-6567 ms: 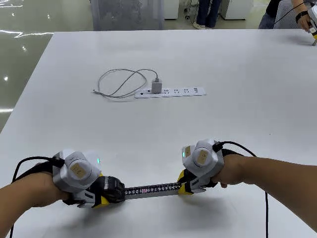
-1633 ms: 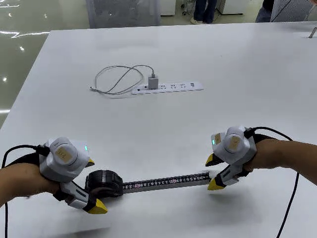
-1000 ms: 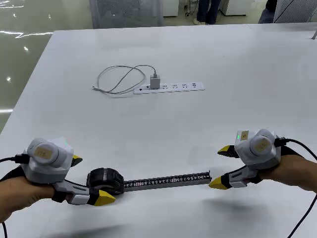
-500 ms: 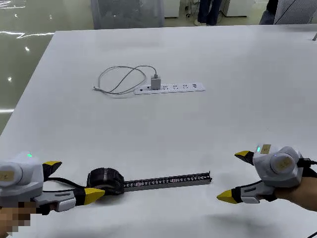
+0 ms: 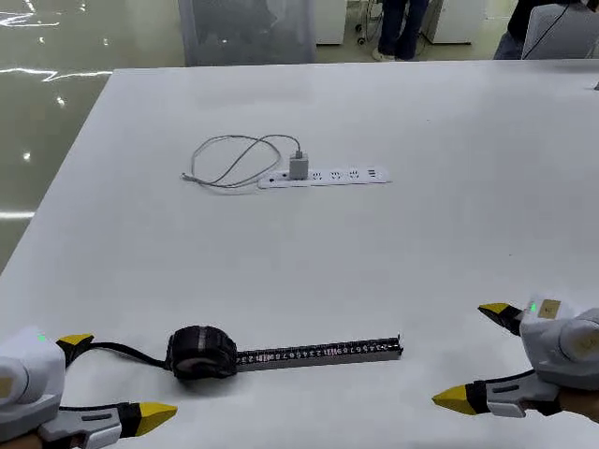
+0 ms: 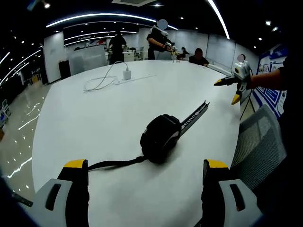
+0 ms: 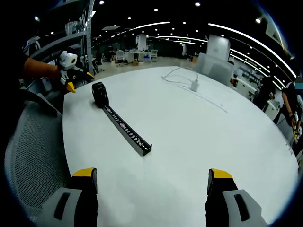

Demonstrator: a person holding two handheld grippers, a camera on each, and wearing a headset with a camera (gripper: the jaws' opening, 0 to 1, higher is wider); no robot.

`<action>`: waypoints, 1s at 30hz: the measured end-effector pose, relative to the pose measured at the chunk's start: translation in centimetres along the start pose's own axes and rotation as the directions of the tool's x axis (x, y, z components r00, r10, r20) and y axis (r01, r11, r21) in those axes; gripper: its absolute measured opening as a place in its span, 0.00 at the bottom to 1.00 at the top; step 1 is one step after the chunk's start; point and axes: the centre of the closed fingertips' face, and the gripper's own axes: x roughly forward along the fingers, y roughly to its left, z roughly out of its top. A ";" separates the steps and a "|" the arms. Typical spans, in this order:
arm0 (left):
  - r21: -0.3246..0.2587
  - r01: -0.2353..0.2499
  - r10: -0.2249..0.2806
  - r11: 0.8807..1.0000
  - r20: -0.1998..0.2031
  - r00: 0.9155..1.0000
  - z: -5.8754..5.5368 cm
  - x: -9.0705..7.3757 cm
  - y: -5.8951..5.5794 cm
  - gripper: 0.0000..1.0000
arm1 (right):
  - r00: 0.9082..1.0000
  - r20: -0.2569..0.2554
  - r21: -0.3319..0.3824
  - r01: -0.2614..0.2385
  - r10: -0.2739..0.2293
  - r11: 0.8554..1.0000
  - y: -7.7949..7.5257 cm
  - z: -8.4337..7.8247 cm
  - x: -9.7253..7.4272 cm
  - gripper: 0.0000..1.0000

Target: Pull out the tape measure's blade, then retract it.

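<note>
A black tape measure lies on the white table with its blade pulled out to the right, flat on the surface. Its wrist strap trails left. In the left gripper view the case sits ahead of my open jaws, blade running away. My left gripper is open at the bottom left, apart from the case. My right gripper is open at the bottom right, clear of the blade's hook end. The right gripper view shows the case at the far end.
A white power strip with a plugged charger and a coiled cable lies mid-table. A grey mesh chair stands at the table's near edge. People stand beyond the far side.
Both grippers let go of the tape measure, opened and drew back toward me and outward. The tape measure stays on the table with the blade still extended.
</note>
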 end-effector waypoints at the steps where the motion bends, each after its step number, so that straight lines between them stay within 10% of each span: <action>1: 0.001 0.002 -0.002 1.000 0.000 1.000 -0.1 -0.1 0.0 0.99 | 1.000 0.000 -0.002 0.000 0.000 1.000 0.0 -0.2 -0.2 0.97; 30: 0.020 -0.002 0.002 1.000 -0.003 1.000 -3.2 -1.9 -0.7 0.99 | 0.999 0.014 0.075 0.045 -0.046 0.996 0.6 -3.8 -3.5 0.99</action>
